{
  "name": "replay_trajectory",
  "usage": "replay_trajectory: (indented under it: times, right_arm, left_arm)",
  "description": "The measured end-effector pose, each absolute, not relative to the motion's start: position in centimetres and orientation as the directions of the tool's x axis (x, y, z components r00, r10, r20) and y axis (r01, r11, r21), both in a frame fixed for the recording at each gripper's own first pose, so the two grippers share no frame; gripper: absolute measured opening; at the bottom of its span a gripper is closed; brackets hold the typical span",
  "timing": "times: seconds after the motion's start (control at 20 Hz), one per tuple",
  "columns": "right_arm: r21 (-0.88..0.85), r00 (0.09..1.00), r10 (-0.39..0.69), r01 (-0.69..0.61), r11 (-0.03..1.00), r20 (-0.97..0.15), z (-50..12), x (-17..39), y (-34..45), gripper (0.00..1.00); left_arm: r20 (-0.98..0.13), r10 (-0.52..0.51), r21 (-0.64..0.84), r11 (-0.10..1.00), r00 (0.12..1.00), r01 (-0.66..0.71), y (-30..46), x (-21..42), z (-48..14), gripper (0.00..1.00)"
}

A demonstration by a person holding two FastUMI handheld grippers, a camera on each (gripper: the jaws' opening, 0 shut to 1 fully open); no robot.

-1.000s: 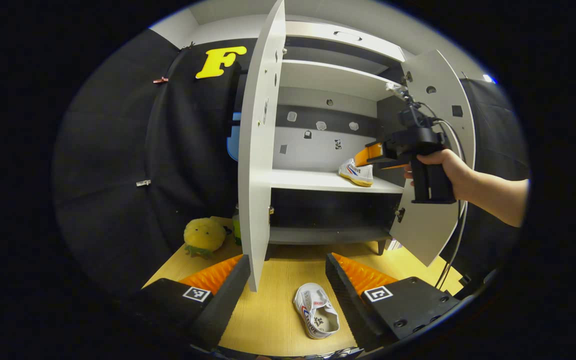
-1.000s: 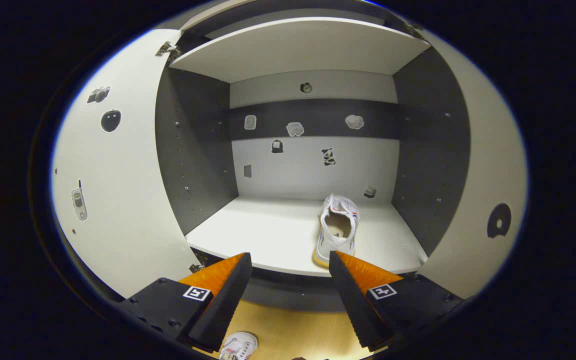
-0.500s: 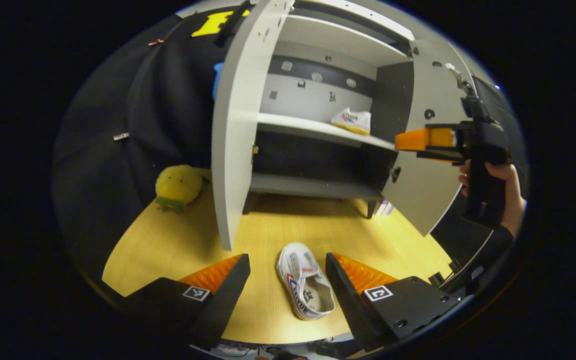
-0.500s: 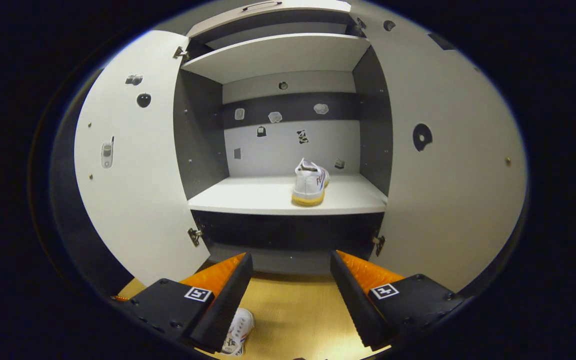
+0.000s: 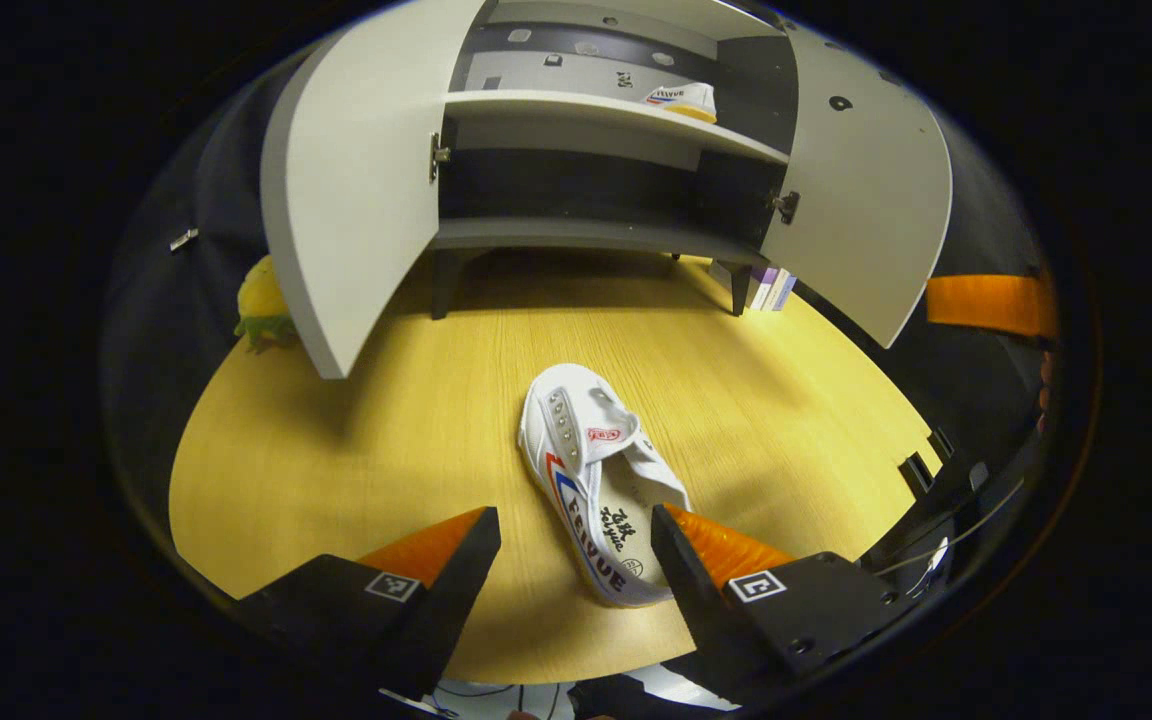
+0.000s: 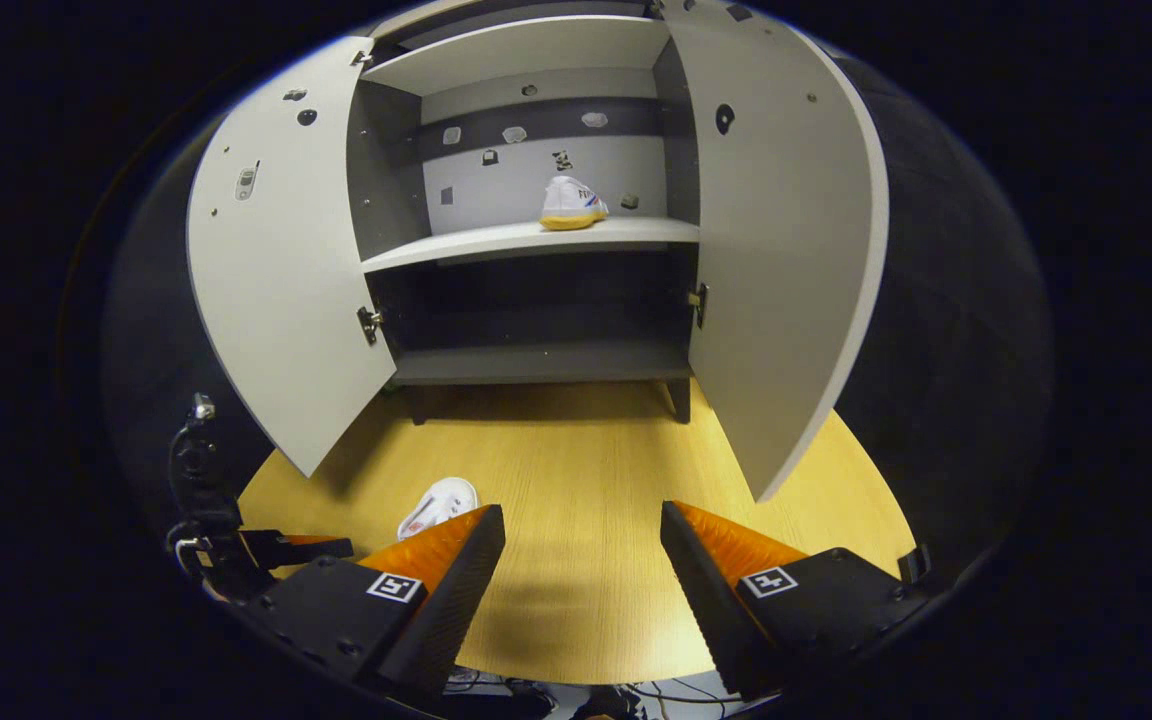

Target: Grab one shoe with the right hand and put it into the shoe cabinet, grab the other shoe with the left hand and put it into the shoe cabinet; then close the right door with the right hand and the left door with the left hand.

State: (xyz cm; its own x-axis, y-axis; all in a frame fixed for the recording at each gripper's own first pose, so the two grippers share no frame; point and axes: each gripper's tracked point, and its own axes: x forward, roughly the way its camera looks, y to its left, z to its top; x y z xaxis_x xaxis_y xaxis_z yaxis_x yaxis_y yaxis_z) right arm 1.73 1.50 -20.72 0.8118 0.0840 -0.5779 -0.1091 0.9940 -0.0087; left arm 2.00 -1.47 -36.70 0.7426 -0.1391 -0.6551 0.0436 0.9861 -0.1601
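A white shoe [image 5: 596,480] with red and blue stripes lies on the wooden table [image 5: 356,440], heel toward me. My left gripper [image 5: 576,545] hangs open just above it, the heel reaching in between the fingertips, nothing pressed. The other white shoe [image 6: 572,203] stands on the middle shelf of the shoe cabinet [image 6: 536,240], also seen as the shelved shoe [image 5: 678,99] in the left gripper view. Both doors stand open: the left door [image 6: 281,270] and the right door [image 6: 781,260]. My right gripper [image 6: 583,545] is open and empty, back over the table. The table shoe [image 6: 439,505] peeks past its left finger.
A yellow plush toy [image 5: 261,300] sits on the table behind the cabinet's left door [image 5: 356,190]. Small books [image 5: 771,288] stand by the cabinet's right leg. The right gripper's finger [image 5: 986,303] shows at the right rim of the left gripper view. Black booth cloth surrounds the table.
My left gripper dropped toward the table shoe, now between its fingertips. My right gripper pulled back from the cabinet, leaving its shoe on the shelf.
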Motion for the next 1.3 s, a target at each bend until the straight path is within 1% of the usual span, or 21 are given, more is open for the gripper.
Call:
replay_trajectory:
  times: [0.15, 0.25, 0.35, 0.4, 0.45, 0.5, 0.6, 0.65, 0.7, 0.8, 0.85, 0.9, 0.95, 1.05, 1.1, 1.15, 1.3]
  right_arm:
    - [-0.003, 0.81, 0.062, -0.078, 0.997, -0.584, -20.5, 0.7, 0.3, 0.99]
    - [-0.012, 0.821, 0.039, -0.056, 0.998, -0.57, -19.8, 0.3, -0.6, 0.99]
    - [0.003, 0.826, 0.033, -0.038, 0.999, -0.562, -19.3, -0.1, -1.1, 0.99]
    - [0.007, 0.825, 0.031, -0.032, 0.999, -0.564, -19.3, -0.4, -1.4, 0.99]
    - [0.008, 0.825, 0.03, -0.031, 0.999, -0.564, -19.2, -0.6, -1.7, 0.99]
    - [0.002, 0.828, 0.028, -0.032, 0.999, -0.56, -18.9, -0.8, -2.0, 0.99]
    - [-0.016, 0.836, 0.022, -0.037, 0.999, -0.548, -18.4, -1.0, -2.6, 0.99]
    - [-0.024, 0.84, 0.021, -0.041, 0.999, -0.542, -18.2, -0.8, -2.9, 0.99]
    - [-0.027, 0.844, 0.026, -0.048, 0.998, -0.536, -17.9, -0.6, -2.9, 0.99]
    - [-0.026, 0.852, 0.042, -0.066, 0.997, -0.521, -17.2, -0.2, -2.7, 0.99]
    - [-0.027, 0.857, 0.052, -0.077, 0.997, -0.512, -16.8, 0.1, -2.6, 0.99]
    - [-0.03, 0.862, 0.063, -0.091, 0.995, -0.502, -16.4, 0.3, -2.3, 0.99]
    - [-0.037, 0.869, 0.077, -0.109, 0.993, -0.489, -16.0, 0.6, -2.1, 0.99]
    - [-0.053, 0.88, 0.096, -0.135, 0.989, -0.466, -15.3, 1.3, -1.8, 0.99]
    - [-0.056, 0.883, 0.105, -0.146, 0.988, -0.457, -15.0, 1.6, -1.7, 0.99]
    - [-0.057, 0.886, 0.114, -0.155, 0.986, -0.449, -14.7, 1.8, -1.6, 0.99]
    - [-0.069, 0.901, 0.133, -0.177, 0.982, -0.412, -13.6, 2.6, -1.6, 0.99]
  left_arm:
    - [-0.672, -0.073, -0.061, 0.997, 0.737, 0.043, -0.9, 4.1, -38.6, 0.95]
    - [-0.668, -0.049, 0.004, 0.998, 0.742, 0.07, -0.8, 6.0, -39.2, 0.95]
    - [-0.674, -0.031, 0.039, 0.996, 0.738, 0.078, -0.6, 7.4, -39.9, 0.92]
    - [-0.685, -0.011, 0.051, 0.997, 0.729, 0.064, -0.4, 7.9, -40.3, 0.83]
    - [-0.692, 0.007, 0.056, 0.997, 0.722, 0.045, -0.3, 8.3, -40.7, 0.77]
    - [-0.698, 0.025, 0.058, 0.998, 0.716, 0.022, 0.1, 8.5, -40.9, 0.66]
    - [-0.707, 0.029, 0.035, 0.999, 0.707, -0.006, -0.2, 8.6, -40.9, 0.56]
    - [-0.714, 0.033, 0.03, 0.999, 0.699, -0.016, -0.3, 8.6, -41.0, 0.54]
    - [-0.719, 0.046, 0.034, 0.999, 0.693, -0.03, -0.3, 8.6, -41.0, 0.42]
    - [-0.733, 0.086, 0.057, 0.996, 0.675, -0.065, 0.7, 8.5, -41.2, 0.28]
    - [-0.742, 0.102, 0.054, 0.994, 0.663, -0.092, 1.4, 8.5, -41.3, 0.23]
    - [-0.75, 0.099, 0.03, 0.993, 0.654, -0.116, 1.7, 8.5, -41.5, 0.11]
    - [-0.755, 0.081, -0.006, 0.991, 0.65, -0.131, 1.7, 8.6, -41.3, 0.07]
    - [-0.772, 0.064, -0.04, 0.988, 0.633, -0.148, 1.7, 8.3, -41.2, 0.05]
    - [-0.768, 0.093, -0.026, 0.984, 0.634, -0.176, 2.1, 8.2, -40.7, 0.05]
    - [-0.761, 0.117, -0.009, 0.982, 0.639, -0.19, 2.6, 8.2, -39.9, 0.05]
    - [-0.732, 0.107, -0.038, 0.98, 0.672, -0.197, 2.5, 8.1, -36.9, 0.05]
